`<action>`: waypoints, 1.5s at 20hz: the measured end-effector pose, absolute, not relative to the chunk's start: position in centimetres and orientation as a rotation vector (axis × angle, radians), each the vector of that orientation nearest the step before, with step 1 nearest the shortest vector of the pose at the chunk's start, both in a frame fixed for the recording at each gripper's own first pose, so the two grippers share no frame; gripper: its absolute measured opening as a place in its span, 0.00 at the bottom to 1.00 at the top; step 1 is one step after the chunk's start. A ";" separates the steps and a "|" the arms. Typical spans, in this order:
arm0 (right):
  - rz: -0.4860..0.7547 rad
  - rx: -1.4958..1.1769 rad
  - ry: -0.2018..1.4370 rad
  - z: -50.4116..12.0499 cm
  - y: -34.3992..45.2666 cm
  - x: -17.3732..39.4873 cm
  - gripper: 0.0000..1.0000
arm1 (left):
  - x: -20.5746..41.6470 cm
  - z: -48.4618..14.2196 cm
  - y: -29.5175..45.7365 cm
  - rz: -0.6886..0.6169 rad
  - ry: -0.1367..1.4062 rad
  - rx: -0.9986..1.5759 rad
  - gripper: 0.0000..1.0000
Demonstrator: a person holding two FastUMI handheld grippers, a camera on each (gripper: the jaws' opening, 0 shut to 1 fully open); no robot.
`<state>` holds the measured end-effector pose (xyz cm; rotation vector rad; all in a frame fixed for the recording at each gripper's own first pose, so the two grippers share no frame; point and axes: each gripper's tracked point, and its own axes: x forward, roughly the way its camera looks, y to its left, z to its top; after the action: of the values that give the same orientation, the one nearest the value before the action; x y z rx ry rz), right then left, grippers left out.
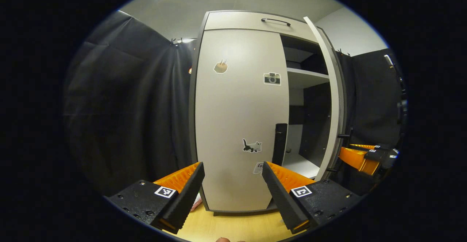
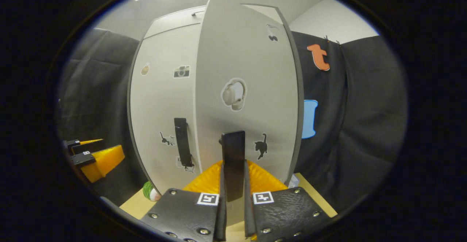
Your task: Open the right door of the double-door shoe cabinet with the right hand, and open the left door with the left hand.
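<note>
The white shoe cabinet stands straight ahead. Its left door (image 1: 237, 118) is closed, carries several stickers and has a black vertical handle (image 1: 280, 143) at its right edge. My left gripper (image 1: 232, 167) is open in front of that door, a little left of the handle and apart from it. The right door (image 2: 248, 89) is swung open toward me, seen edge-on as the right door (image 1: 330, 89) in the left gripper view. My right gripper (image 2: 233, 176) is shut on the right door's black handle (image 2: 233, 154). The left door (image 2: 164, 107), its handle (image 2: 182, 141) and the left gripper (image 2: 96, 156) appear to the left there.
Shelves (image 1: 306, 76) show inside the open right half. A drawer with a black handle (image 1: 276, 21) tops the cabinet. It stands on a light wooden surface (image 1: 233, 227). A small green round object (image 2: 150, 191) lies at the cabinet's foot. Black cloth hangs on both sides.
</note>
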<state>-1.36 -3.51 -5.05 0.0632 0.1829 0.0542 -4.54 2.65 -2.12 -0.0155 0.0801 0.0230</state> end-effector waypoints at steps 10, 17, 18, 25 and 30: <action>-0.026 0.039 0.187 -5.0 -6.8 -3.9 0.09 | -3.5 -3.3 -0.5 -0.075 0.105 -0.031 0.99; -0.113 0.050 0.187 -4.9 -9.9 -5.6 0.08 | -3.5 -3.8 -1.7 -0.104 0.113 -0.039 0.99; -0.115 0.048 0.188 -4.9 -10.1 -5.7 0.08 | -3.4 -3.8 -1.8 -0.107 0.116 -0.042 0.99; -0.182 0.039 0.188 -4.8 -11.9 -6.2 0.08 | -3.8 -3.7 -1.5 -0.094 0.107 -0.024 0.99; -0.245 0.031 0.184 -4.9 -14.4 -6.9 0.08 | -3.5 -3.8 -1.8 -0.095 0.112 -0.033 0.99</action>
<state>-6.86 -14.45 -4.86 0.0307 0.1841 -0.2448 -3.53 -1.79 -3.80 -0.0329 0.1123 -0.0948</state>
